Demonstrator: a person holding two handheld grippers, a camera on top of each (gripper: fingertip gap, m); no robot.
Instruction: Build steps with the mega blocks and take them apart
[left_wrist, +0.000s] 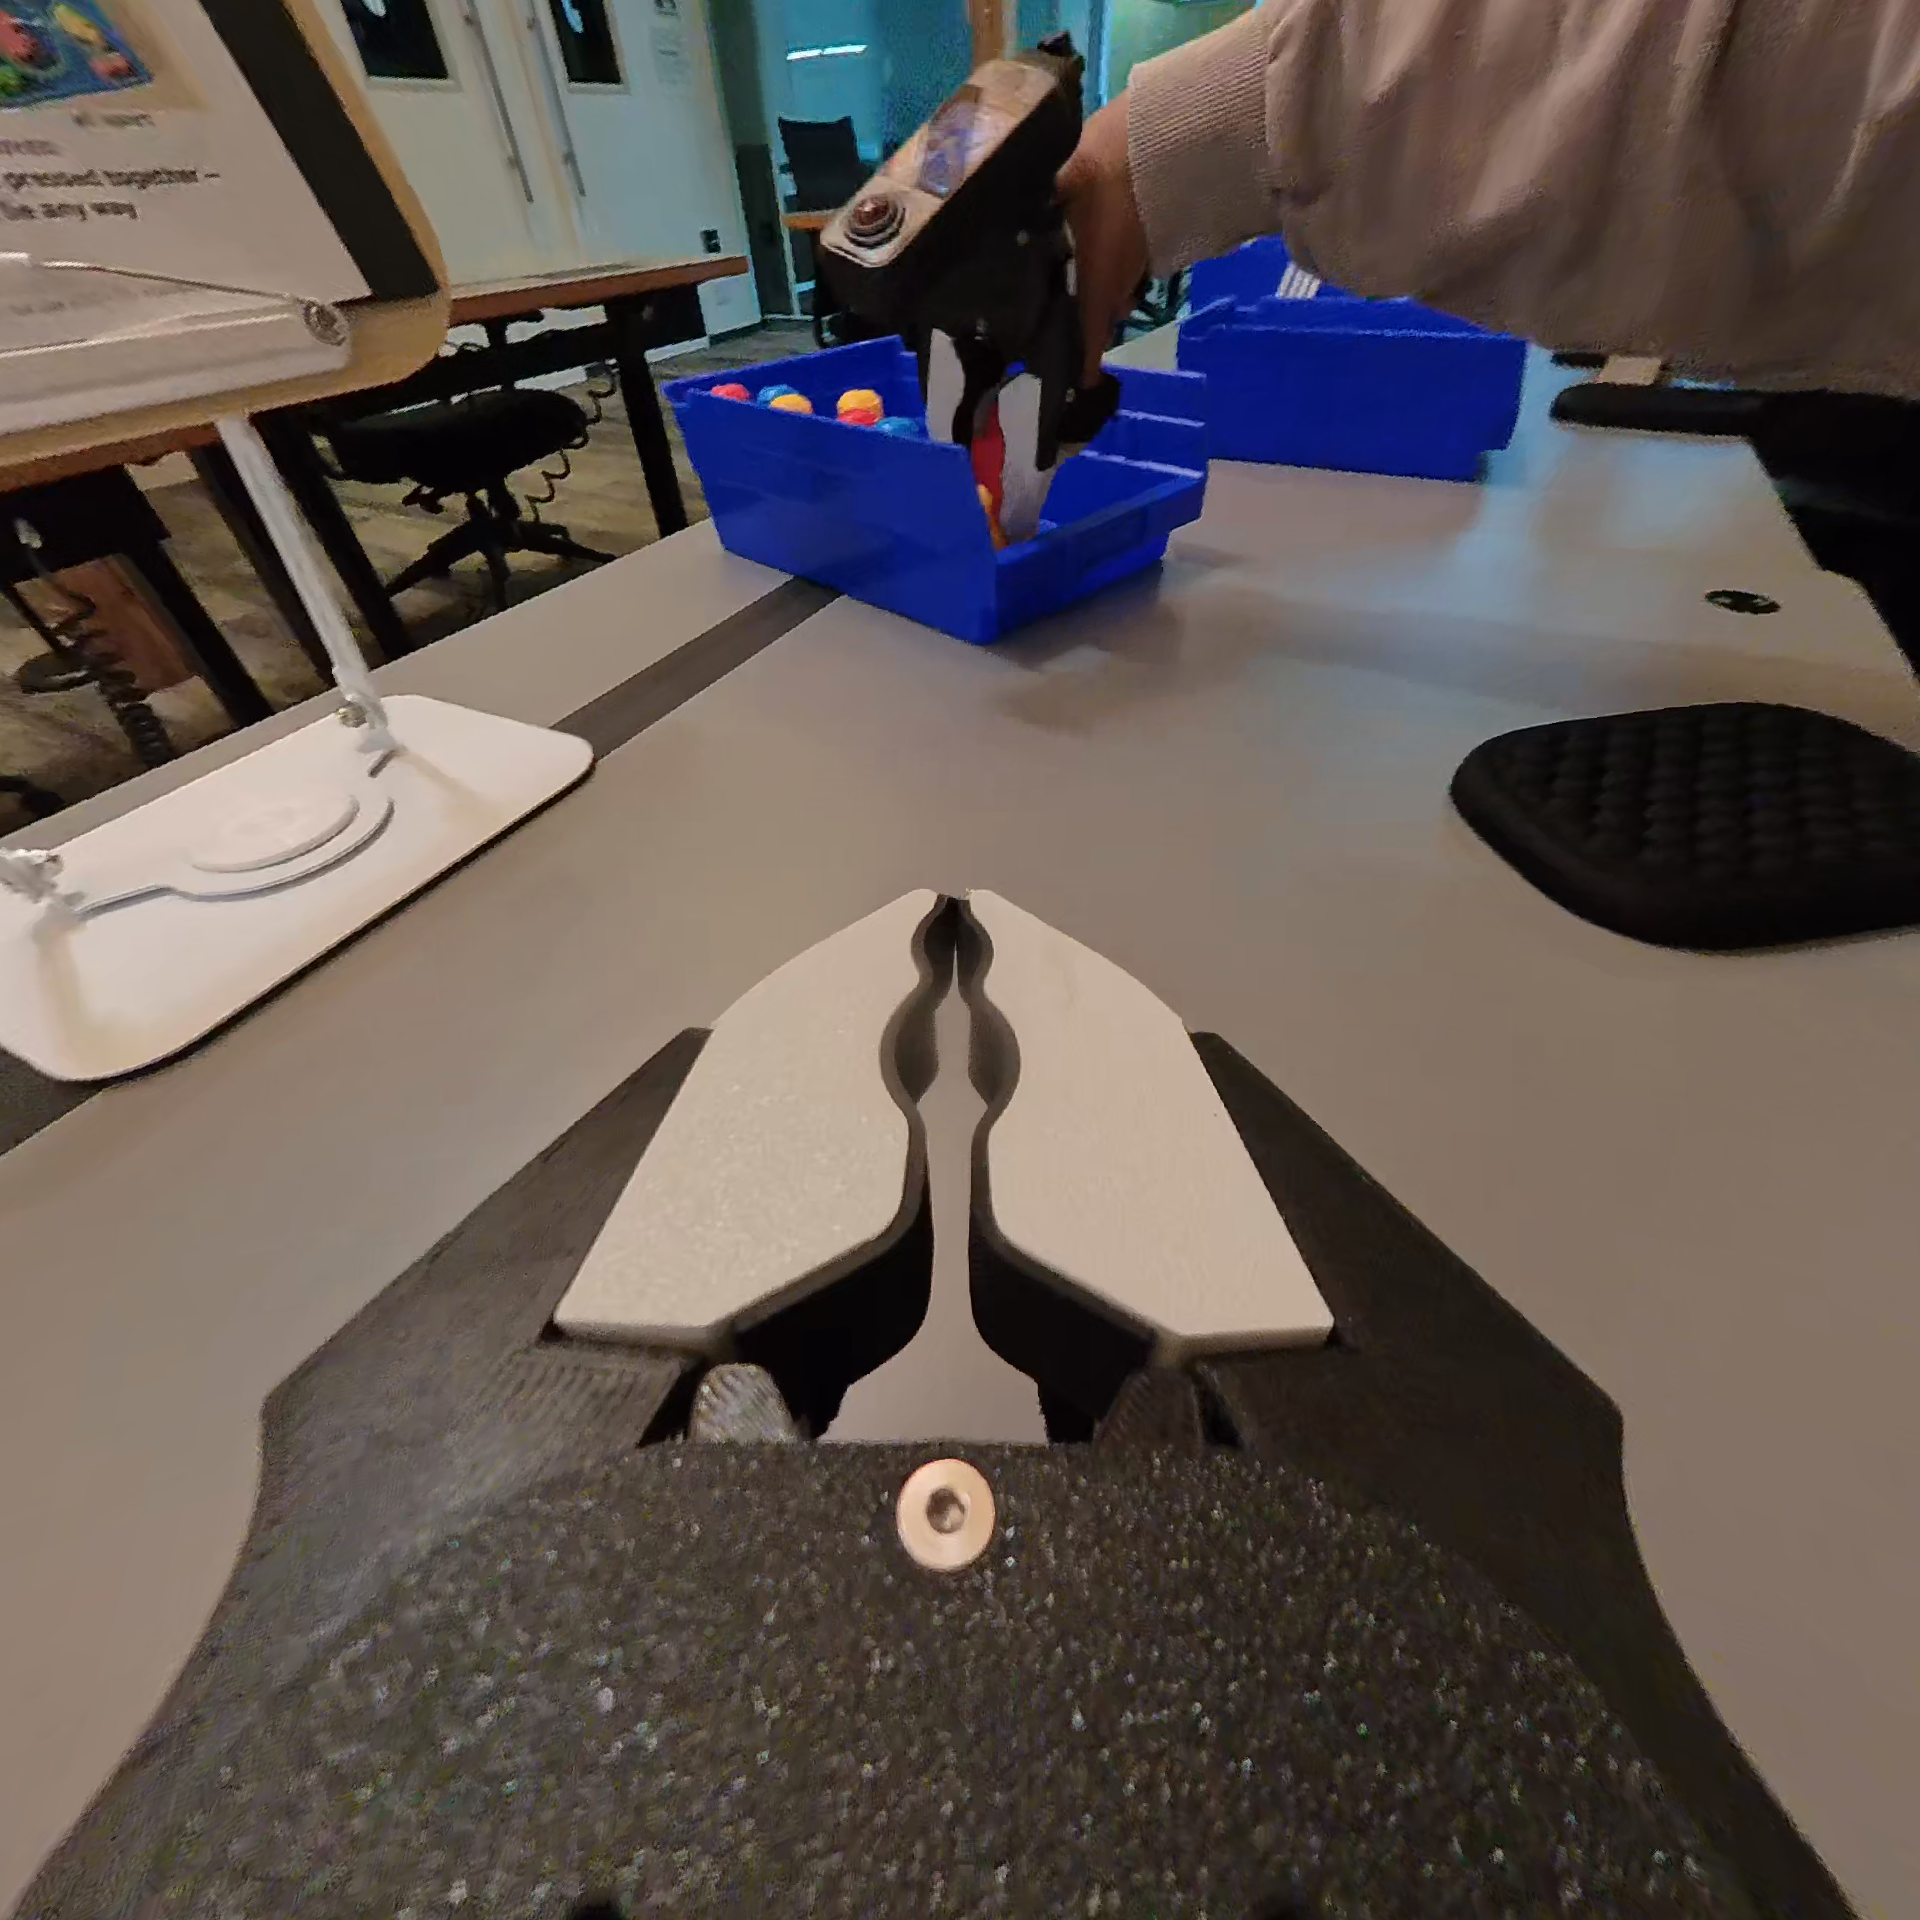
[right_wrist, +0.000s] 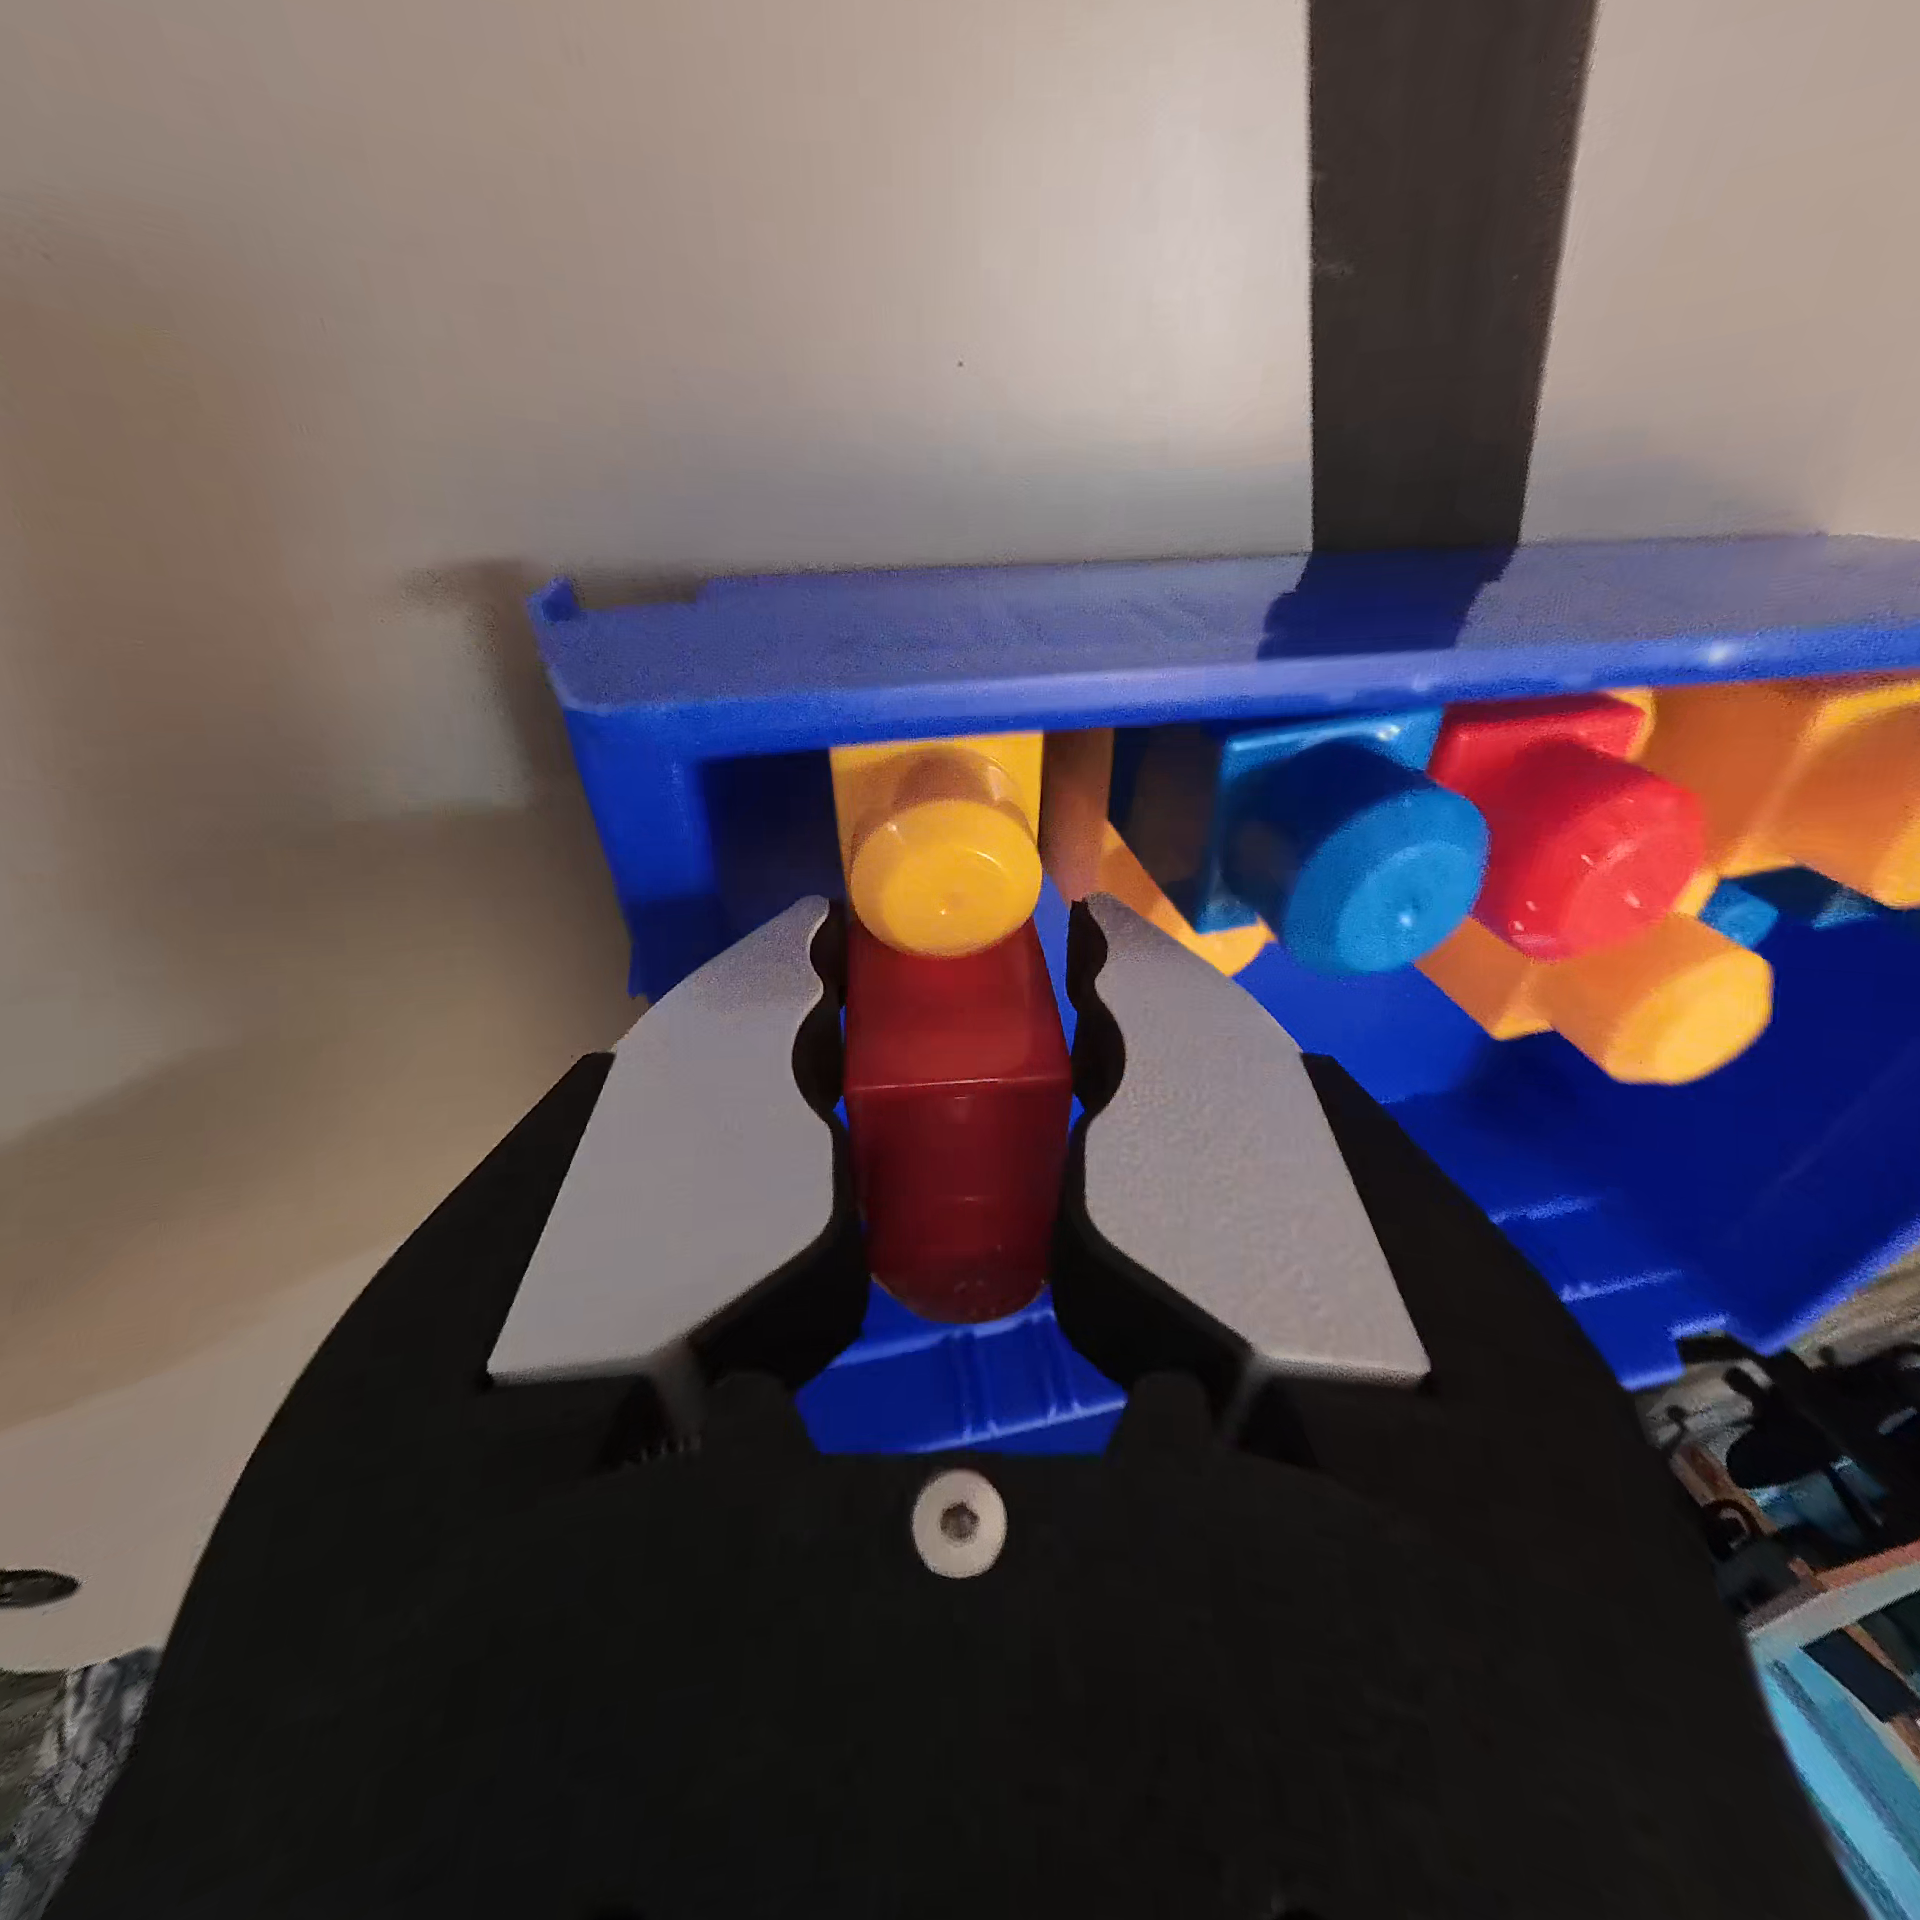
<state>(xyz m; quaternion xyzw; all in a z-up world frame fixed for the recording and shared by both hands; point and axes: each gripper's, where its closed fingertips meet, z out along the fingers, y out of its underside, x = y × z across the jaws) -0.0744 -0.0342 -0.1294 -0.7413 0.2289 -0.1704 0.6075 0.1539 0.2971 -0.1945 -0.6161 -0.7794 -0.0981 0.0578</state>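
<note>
- Blocks sit in the near blue bin (left_wrist: 914, 540) on the grey counter (left_wrist: 1195, 831).
- My right tongs (right_wrist: 956, 925) reach down into that bin and squeeze a red block (right_wrist: 951, 1122) between their two grey fingers (right_wrist: 707, 1122).
- A yellow block (right_wrist: 940, 862) touches the tip end of the red one, right against the bin's wall.
- Just beside them I see a blue block (right_wrist: 1371, 883), another red block (right_wrist: 1579, 852) and some orange blocks (right_wrist: 1673, 1013), all crowded close to my tongs.
- My left tongs (left_wrist: 954, 904) hang low over the bare counter, well apart from the bin. They are pressed together at the tips and hold nothing.
- A white stand (left_wrist: 270, 852) with a paper sheet (left_wrist: 156, 187) on it is on my left.
- A black bumpy pad (left_wrist: 1704, 821) lies on my right.
- A second blue bin (left_wrist: 1351, 395) waits farther back, behind a person's sleeve (left_wrist: 1558, 156).
- A dark strip (left_wrist: 686, 665) runs across the counter up to the near bin.
</note>
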